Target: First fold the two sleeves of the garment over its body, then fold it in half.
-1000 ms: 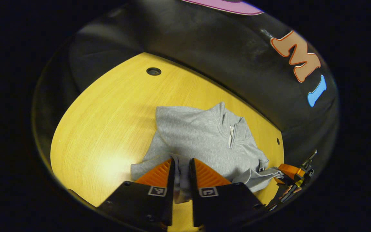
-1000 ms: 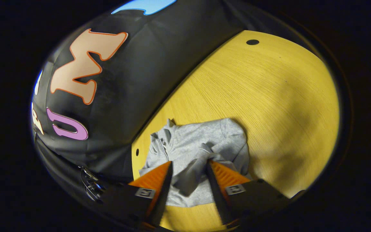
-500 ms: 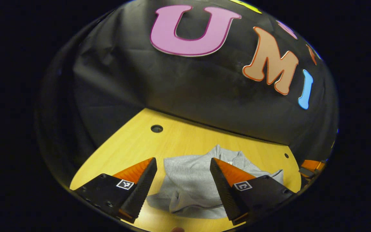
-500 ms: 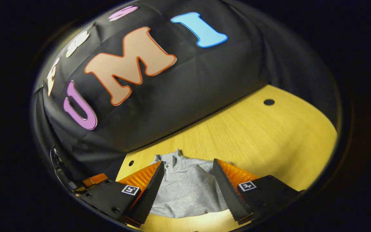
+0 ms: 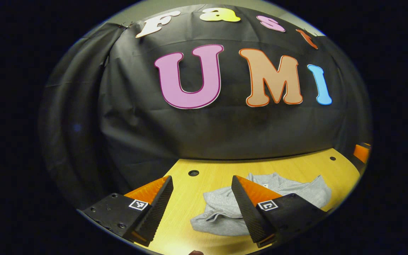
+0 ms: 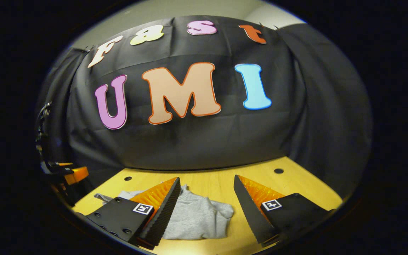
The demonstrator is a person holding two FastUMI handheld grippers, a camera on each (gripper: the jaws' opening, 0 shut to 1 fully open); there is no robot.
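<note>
Both tools are held up off the work, level and pointing at the booth's back wall, and that looks deliberate: the grey garment (image 5: 260, 205) lies in a compact bundle on the yellow counter (image 5: 204, 177), so my guess is the folding is finished or close to it and the hands are clear of it. The left gripper (image 5: 202, 203) has its jaws spread wide with nothing between them; the right gripper (image 6: 205, 205) is the same, jaws released and empty. Neither touches the cloth.

The garment sits toward the middle of the counter, nearer the front edge than the back edge, well short of the small round holes along the back. It is lumpy rather than flat, with a rolled fold on its near side, so the half-fold is not a tidy one, if that is what it is.

From the left gripper view the collar and what seems a short zip at the neck (image 5: 266, 185) face the back edge, and a piece of the other tool peeks in by the counter's far right corner. The right gripper view hides the collar behind its own finger but gives the bundle's rounded end (image 6: 221, 212), plus a loose strip of grey cloth (image 6: 103, 197) trailing out at the left, perhaps a cuff, which suggests one sleeve did not stay fully tucked.
</note>
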